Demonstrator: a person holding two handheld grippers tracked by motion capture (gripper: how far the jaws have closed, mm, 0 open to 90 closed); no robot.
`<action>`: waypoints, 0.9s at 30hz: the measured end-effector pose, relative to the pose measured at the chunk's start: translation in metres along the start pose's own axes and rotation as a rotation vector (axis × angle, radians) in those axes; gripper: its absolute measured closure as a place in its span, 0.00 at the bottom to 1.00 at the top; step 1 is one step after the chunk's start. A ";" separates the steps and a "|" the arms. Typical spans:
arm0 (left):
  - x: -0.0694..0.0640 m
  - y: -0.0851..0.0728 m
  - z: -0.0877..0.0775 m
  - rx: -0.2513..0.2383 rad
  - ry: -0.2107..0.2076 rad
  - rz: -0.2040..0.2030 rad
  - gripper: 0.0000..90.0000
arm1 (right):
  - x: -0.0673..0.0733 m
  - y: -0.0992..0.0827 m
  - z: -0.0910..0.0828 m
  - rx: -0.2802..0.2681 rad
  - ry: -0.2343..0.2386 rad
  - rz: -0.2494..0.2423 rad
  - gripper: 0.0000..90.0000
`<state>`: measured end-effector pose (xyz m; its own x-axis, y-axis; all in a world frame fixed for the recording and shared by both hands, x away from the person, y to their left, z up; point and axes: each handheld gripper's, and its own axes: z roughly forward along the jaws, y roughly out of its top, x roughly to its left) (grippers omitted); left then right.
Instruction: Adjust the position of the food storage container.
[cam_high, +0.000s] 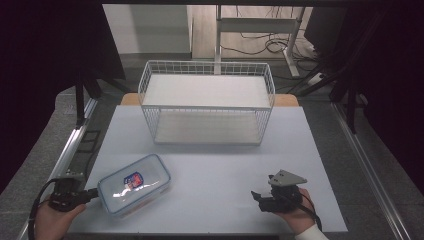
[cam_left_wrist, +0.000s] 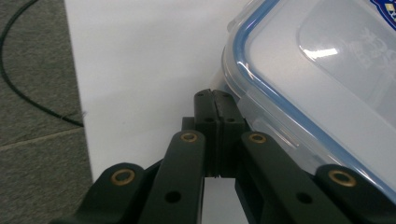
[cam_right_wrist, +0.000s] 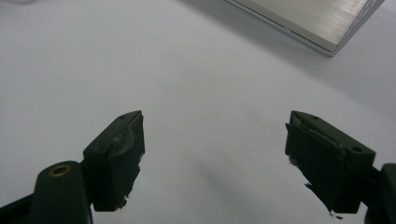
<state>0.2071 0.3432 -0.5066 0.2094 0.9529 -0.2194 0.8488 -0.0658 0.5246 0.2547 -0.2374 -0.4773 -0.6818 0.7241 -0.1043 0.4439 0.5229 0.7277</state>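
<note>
Left tool (cam_left_wrist: 215, 100) pressed together, nothing between pads, tips right against near-left corner of container (cam_high: 134, 184), beside its side latch; actual contact likely, hard to confirm. Container: clear plastic box, blue-sealed lid on, lying flat on white bench (cam_high: 225, 165), front left, angled. Right tool (cam_right_wrist: 215, 154) spread wide, empty, low over bare bench at front right, well apart from container. Wire basket (cam_high: 207, 102) stands at back of bench.

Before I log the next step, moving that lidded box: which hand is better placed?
Left. Its tongs sit shut at the box edge; the right tongs stand open over bare table.
</note>
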 end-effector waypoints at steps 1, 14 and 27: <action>0.000 0.001 0.002 0.000 -0.005 -0.001 1.00 | 0.000 0.000 0.000 0.000 0.000 0.000 0.22; -0.010 0.022 0.020 0.006 -0.045 0.021 1.00 | 0.000 0.000 -0.001 -0.004 -0.008 -0.012 0.22; -0.032 0.049 0.041 0.027 -0.084 0.080 1.00 | 0.000 0.000 -0.001 -0.008 -0.013 -0.019 0.22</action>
<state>0.2616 0.2975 -0.5080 0.3161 0.9162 -0.2462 0.8403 -0.1500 0.5209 0.2541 -0.2383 -0.4762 -0.6823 0.7199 -0.1272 0.4259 0.5329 0.7312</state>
